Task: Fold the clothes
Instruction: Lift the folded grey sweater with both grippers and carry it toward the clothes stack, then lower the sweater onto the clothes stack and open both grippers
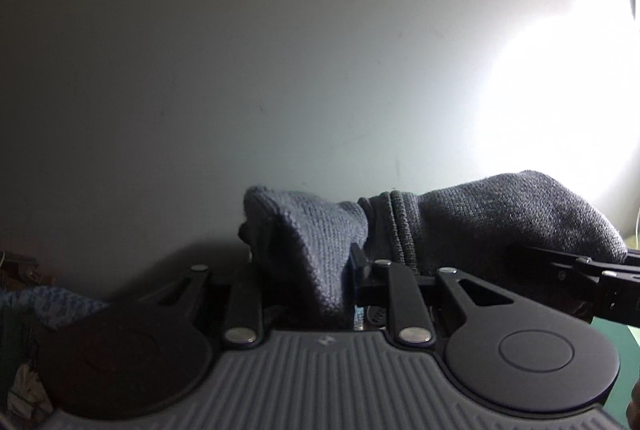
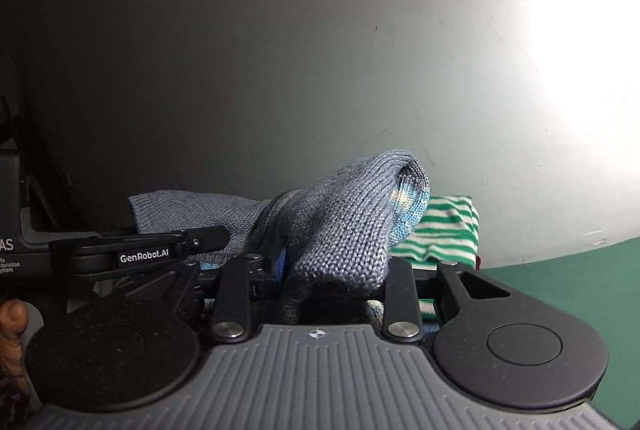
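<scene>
I am holding a grey-blue knitted garment (image 1: 316, 250) between both grippers, raised in front of a pale wall (image 1: 280, 50). My left gripper (image 1: 316, 286) is pinching a bunched fold of the knit; the jaws are narrowly set with fabric pressed between them. My right gripper (image 2: 332, 282) is pinching another fold of the same garment, jaws likewise clamped on cloth. The knit is spanning the gap between the two grippers. A green-and-white striped garment (image 2: 444, 226) is lying on the green worktop (image 2: 580, 270) behind my right jaws. No containers are showing in either view.
</scene>
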`<act>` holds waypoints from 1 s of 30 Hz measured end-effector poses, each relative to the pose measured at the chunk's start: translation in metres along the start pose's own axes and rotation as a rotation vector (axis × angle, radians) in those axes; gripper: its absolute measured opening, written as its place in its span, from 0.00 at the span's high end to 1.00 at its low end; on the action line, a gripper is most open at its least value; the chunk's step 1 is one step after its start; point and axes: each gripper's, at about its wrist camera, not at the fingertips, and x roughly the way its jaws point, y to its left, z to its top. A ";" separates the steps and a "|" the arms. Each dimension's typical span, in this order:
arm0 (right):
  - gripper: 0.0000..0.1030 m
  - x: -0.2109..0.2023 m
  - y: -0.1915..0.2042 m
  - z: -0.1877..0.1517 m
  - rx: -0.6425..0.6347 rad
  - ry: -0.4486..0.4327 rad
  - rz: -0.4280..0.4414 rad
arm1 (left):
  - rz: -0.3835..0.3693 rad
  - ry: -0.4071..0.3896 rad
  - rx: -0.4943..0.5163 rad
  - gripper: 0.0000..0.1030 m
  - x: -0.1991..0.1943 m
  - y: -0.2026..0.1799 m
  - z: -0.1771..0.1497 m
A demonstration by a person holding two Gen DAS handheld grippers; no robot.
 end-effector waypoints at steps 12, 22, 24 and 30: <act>0.69 0.065 -0.017 0.027 0.020 -0.049 -0.078 | 0.008 -0.025 -0.013 0.79 0.069 0.001 0.043; 0.69 0.088 -0.050 0.021 0.044 -0.036 -0.085 | -0.046 0.011 -0.044 0.77 0.105 0.014 0.028; 0.70 0.090 -0.056 0.019 0.049 -0.030 -0.087 | -0.071 0.026 -0.065 0.77 0.111 0.020 0.026; 0.70 0.089 -0.069 0.012 0.068 -0.015 -0.080 | -0.113 0.024 -0.071 0.73 0.111 0.027 0.015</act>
